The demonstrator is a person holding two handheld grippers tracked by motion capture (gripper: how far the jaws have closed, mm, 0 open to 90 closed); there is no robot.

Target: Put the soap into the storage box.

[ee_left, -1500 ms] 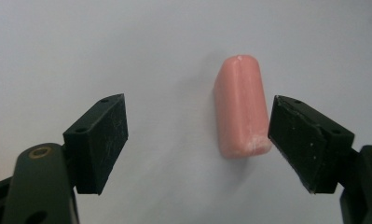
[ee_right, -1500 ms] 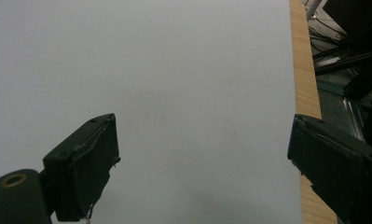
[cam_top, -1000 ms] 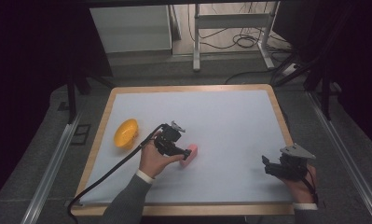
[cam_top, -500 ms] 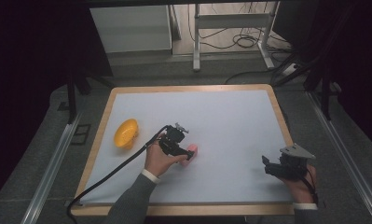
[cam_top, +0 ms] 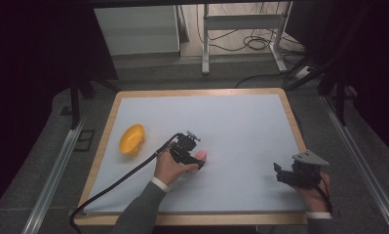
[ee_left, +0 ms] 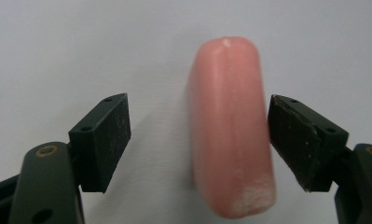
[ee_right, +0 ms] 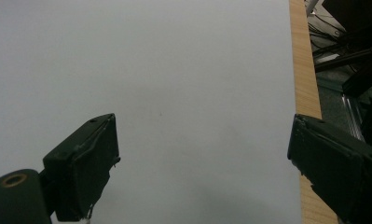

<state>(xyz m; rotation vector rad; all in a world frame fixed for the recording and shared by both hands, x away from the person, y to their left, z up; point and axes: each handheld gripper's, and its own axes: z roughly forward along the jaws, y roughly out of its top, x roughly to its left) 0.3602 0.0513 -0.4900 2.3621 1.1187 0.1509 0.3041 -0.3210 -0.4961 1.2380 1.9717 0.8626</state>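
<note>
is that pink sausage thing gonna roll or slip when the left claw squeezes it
The pink sausage-shaped piece looks rounded and smooth, so it may roll sideways or slip. One pad of the left claw already sits against it, the other stands apart, so closing could nudge it first.

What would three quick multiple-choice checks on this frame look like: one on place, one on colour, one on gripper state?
1. Where does the yellow bowl sit on the table?
A. near its left edge
B. near its right edge
C. at the far middle

2. What colour is the oblong piece between the left gripper jaws?
A. green
B. pink
C. blue

3. How do the right gripper jaws stand?
A. shut on a bowl
B. shut on nothing
C. open, nothing between them

Answers:
1. A, the high view shows it by the left wooden border.
2. B, the left gripper view shows a pink piece, close to one jaw, with a gap at the other.
3. C, the right gripper view shows bare table surface between wide-apart jaws.
</note>
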